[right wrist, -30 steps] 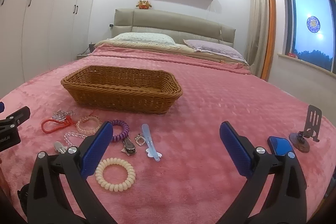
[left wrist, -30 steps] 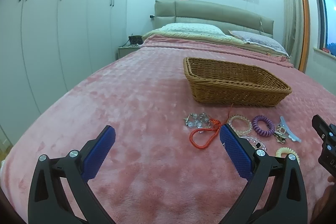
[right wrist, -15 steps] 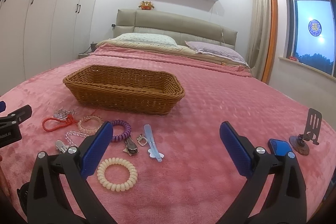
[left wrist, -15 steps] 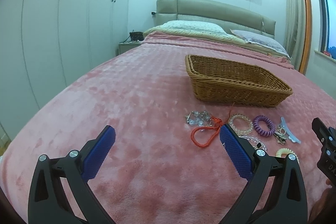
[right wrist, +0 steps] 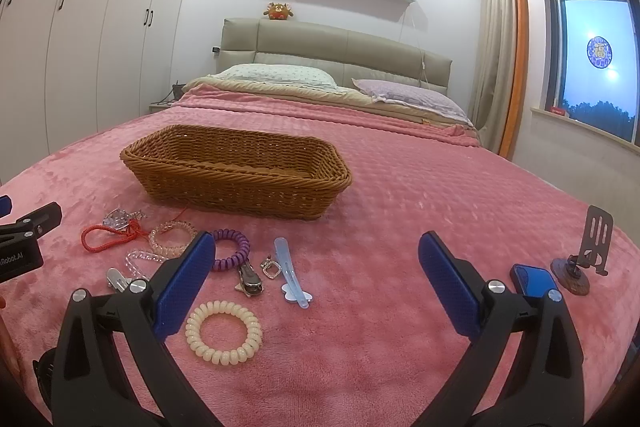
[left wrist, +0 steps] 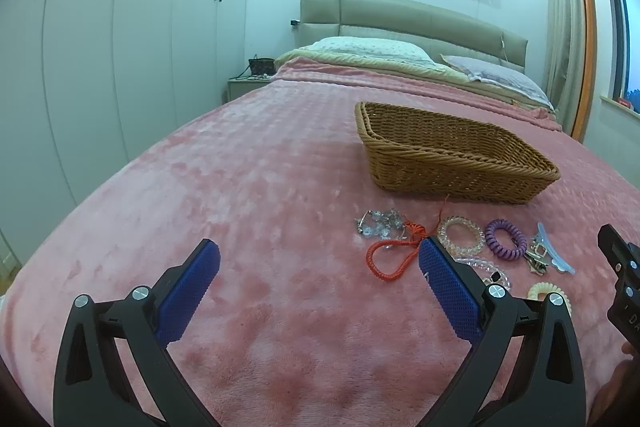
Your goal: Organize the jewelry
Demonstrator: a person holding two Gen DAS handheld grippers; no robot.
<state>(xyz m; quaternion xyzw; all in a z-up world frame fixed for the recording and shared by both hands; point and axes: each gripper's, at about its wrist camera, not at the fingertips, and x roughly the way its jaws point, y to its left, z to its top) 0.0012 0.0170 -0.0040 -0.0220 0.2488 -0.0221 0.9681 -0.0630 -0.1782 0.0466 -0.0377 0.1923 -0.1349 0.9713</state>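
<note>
A bed covered by a pink plush blanket point(right wrist: 400, 187) is seen through two wrist cameras. A brown woven wicker basket point(right wrist: 236, 179), rectangular with sloped sides, sits near the middle of the bed, and nothing can be seen inside it.

The jewelry is laid out loose on the blanket between the basket and the foot edge of the bed. A red braided cord loop point(right wrist: 108, 237) with a knot lies toward the left side, touching a cluster of clear crystal beads point(right wrist: 118, 217). Just beside these, a pale pink translucent bead bracelet point(right wrist: 170, 233) is seen, then a purple spiral hair tie point(right wrist: 232, 247). A string of clear beads point(right wrist: 142, 259) and a silver clip point(right wrist: 118, 277) lie nearer the foot edge. A metal clip point(right wrist: 250, 277), a small square ring point(right wrist: 270, 263) and a light blue hair clip point(right wrist: 292, 279) are grouped to the right of the purple tie. A cream spiral hair tie point(right wrist: 224, 331) lies closest to the foot edge, apart from the rest.

The left tool point(left wrist: 318, 267) is held above the blanket with its blue pads wide apart, gripping nothing. The right tool point(right wrist: 316, 267) is likewise spread apart and empty, above the blue clip and cream tie.

A blue phone point(right wrist: 534, 281) and a small stand point(right wrist: 580, 259) rest near the bed's right edge.
</note>
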